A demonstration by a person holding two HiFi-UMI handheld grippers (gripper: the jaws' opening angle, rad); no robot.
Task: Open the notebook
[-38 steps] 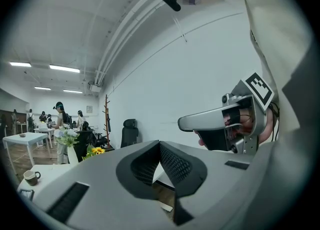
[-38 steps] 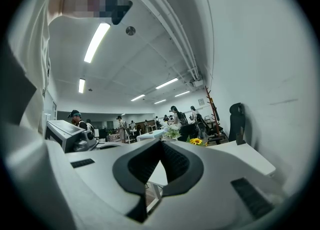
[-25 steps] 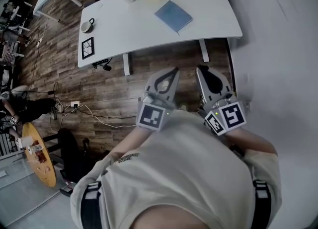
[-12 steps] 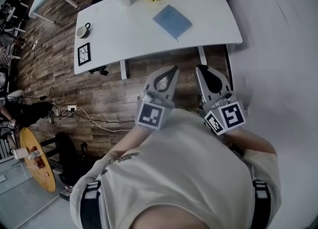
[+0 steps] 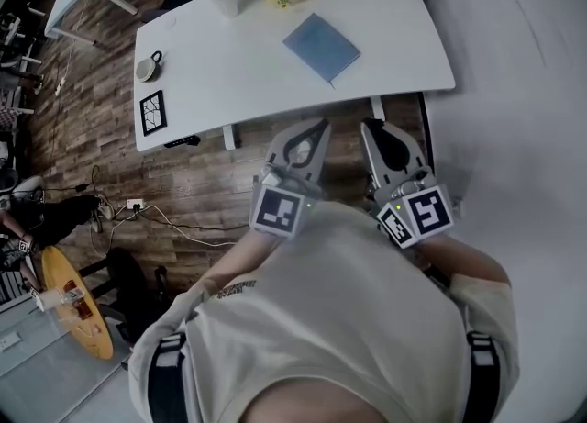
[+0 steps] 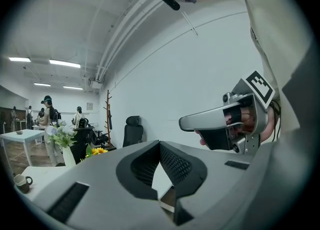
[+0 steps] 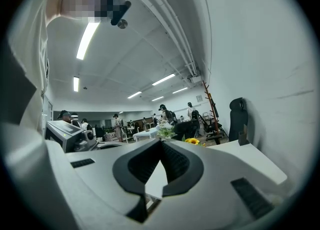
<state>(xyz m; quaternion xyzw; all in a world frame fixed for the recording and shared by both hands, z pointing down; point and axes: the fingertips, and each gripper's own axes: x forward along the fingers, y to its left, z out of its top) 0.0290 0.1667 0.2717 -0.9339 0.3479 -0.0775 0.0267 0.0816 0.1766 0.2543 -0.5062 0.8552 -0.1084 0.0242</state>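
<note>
Blue notebook closed, flat on white table, well ahead of grippers. Jaws pressed together, empty, on left gripper and right gripper. Likely light, thin, bendy cover; lift free edge, spine side unclear.

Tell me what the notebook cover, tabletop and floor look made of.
Notebook: blue matte cover, likely card or cloth; no glare.
Table: smooth white top, probably laminate; uniform, no grain.
Floor: brown planks with grain and seams; wood or wood-look vinyl, unclear.
</note>
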